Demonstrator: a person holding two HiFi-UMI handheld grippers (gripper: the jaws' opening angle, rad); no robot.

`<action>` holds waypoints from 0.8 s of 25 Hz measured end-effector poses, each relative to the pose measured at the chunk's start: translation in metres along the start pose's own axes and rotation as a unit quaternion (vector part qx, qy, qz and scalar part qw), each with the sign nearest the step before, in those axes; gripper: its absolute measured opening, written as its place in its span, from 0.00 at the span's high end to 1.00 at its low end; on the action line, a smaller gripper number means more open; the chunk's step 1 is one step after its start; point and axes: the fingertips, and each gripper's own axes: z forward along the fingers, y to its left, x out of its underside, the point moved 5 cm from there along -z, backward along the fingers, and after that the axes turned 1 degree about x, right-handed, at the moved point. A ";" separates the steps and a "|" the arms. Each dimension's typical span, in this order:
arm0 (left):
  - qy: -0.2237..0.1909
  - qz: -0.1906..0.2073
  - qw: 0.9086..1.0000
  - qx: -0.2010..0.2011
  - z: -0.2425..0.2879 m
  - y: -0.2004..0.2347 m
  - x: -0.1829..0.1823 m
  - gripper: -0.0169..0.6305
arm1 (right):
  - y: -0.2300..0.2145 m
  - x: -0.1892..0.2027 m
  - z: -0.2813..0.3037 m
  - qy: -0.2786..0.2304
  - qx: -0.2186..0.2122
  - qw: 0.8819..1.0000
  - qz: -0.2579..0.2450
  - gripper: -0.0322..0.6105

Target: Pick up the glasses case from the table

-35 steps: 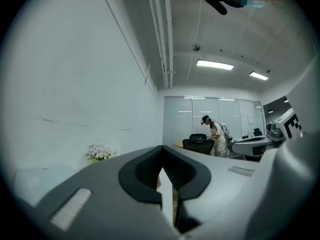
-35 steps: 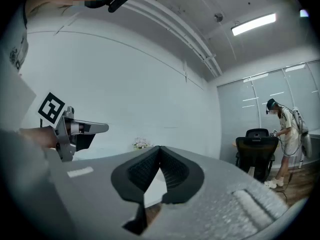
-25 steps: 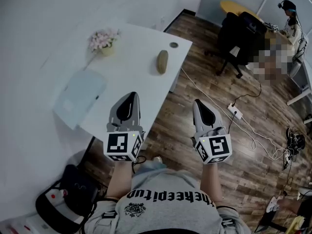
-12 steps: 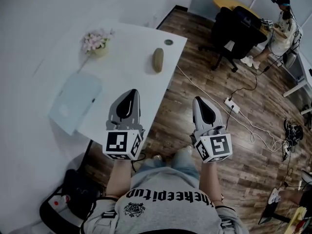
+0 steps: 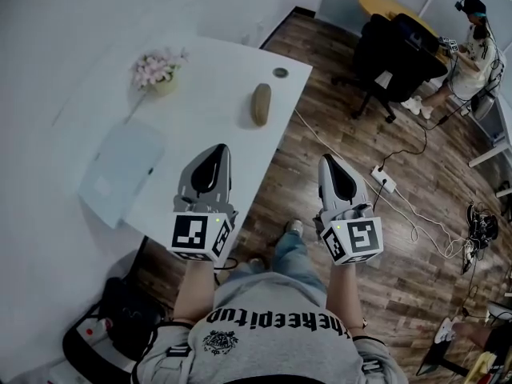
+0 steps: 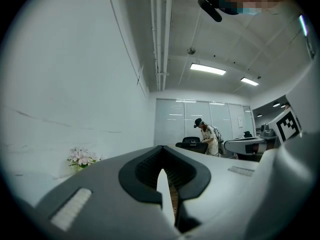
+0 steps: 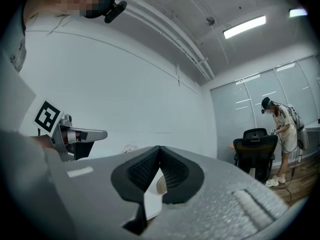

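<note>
The glasses case (image 5: 261,104), a tan oval pouch, lies near the right edge of the white table (image 5: 208,94). My left gripper (image 5: 216,152) is held level over the table's near corner, shut and empty, well short of the case. My right gripper (image 5: 329,162) hangs over the wooden floor to the right of the table, also shut with nothing in it. In the left gripper view the jaws (image 6: 161,149) meet at their tips. In the right gripper view the jaws (image 7: 159,148) meet too, and a tan shape shows through the gap behind them, perhaps the case (image 7: 160,185).
On the table stand a pot of pink flowers (image 5: 158,69), a pale blue sheet (image 5: 120,169) and a small round disc (image 5: 280,73). A black office chair (image 5: 396,50), a power strip with cables (image 5: 384,181) and another person (image 5: 472,38) are at the right. A black bag (image 5: 120,318) lies at lower left.
The person holding the grippers has stepped forward, one foot now showing below. Both grippers stay shut and have shifted slightly forward. The case has not moved.
</note>
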 end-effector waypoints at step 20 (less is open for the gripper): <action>-0.002 0.000 0.999 -0.053 0.103 -0.015 0.002 0.95 | -0.095 0.000 0.086 0.000 -0.072 0.997 0.011 0.95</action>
